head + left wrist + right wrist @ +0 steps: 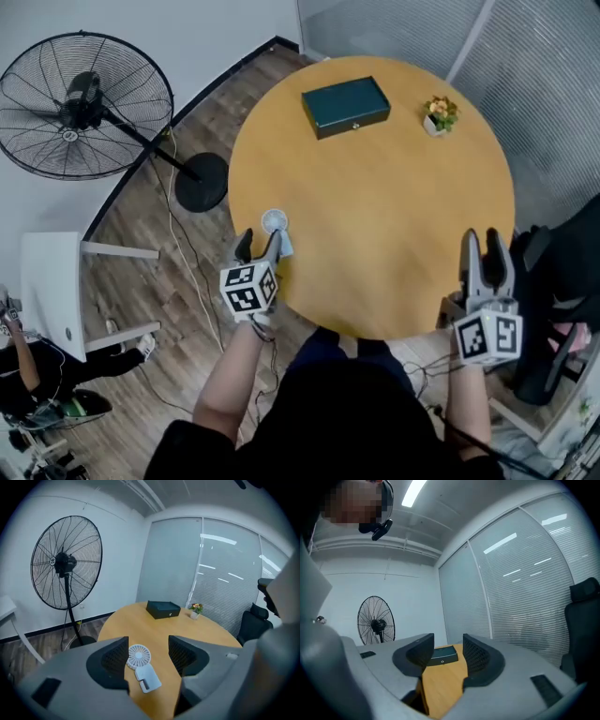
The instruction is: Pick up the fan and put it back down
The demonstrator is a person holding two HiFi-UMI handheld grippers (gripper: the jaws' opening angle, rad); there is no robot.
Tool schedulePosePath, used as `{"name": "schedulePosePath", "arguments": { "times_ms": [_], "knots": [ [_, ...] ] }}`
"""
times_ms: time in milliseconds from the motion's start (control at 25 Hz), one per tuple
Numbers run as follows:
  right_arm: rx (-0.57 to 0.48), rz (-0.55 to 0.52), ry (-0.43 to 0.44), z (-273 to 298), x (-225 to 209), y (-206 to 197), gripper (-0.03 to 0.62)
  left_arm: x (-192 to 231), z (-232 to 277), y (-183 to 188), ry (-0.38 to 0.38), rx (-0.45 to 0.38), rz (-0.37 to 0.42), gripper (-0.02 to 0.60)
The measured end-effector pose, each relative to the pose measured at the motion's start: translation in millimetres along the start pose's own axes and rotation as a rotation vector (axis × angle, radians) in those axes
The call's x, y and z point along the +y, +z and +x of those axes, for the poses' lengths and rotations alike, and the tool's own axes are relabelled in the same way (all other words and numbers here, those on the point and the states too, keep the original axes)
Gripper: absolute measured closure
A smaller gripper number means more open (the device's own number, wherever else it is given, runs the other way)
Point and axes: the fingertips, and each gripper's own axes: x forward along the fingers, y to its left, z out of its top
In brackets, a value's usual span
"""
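A small white hand fan (276, 223) lies flat on the round wooden table (375, 187), close to its left edge, round head away from me and handle toward me. My left gripper (259, 244) hovers just over it, open. In the left gripper view the fan (140, 660) shows in the gap between the two wide-apart jaws, and neither pad presses on it. My right gripper (482, 246) is at the table's near right edge, open, with nothing between its jaws; the right gripper view (447, 645) shows only tabletop there.
A dark green box (345, 105) and a small flower pot (439, 114) stand at the table's far side. A large black pedestal fan (84, 103) stands on the floor at left, with a white desk (52, 291) nearer me. A black chair (562, 281) is at right.
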Motion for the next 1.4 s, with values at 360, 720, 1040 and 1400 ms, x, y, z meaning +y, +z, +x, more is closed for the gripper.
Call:
{"name": "schedulePosePath", "arguments": {
  "times_ms": [360,720,1040,1400],
  "knots": [
    [0.036,0.035,0.045,18.4,-42.5,-13.9,0.402,-0.1,47.5,-63.5,0.145,0.164,-0.072,0.319],
    [0.103,0.053,0.013,17.3,-85.1,-44.8,0.402,7.6,82.3,-95.6,0.224,0.238,-0.164,0.313],
    [0.109,0.062,-0.002,20.1,-92.9,-43.7,0.404,10.1,103.7,-109.1,0.266,0.294,-0.199,0.308],
    [0.115,0.059,-0.021,15.8,-92.3,-46.8,0.410,14.1,109.6,-115.7,0.251,0.331,-0.128,0.365]
  ]
}}
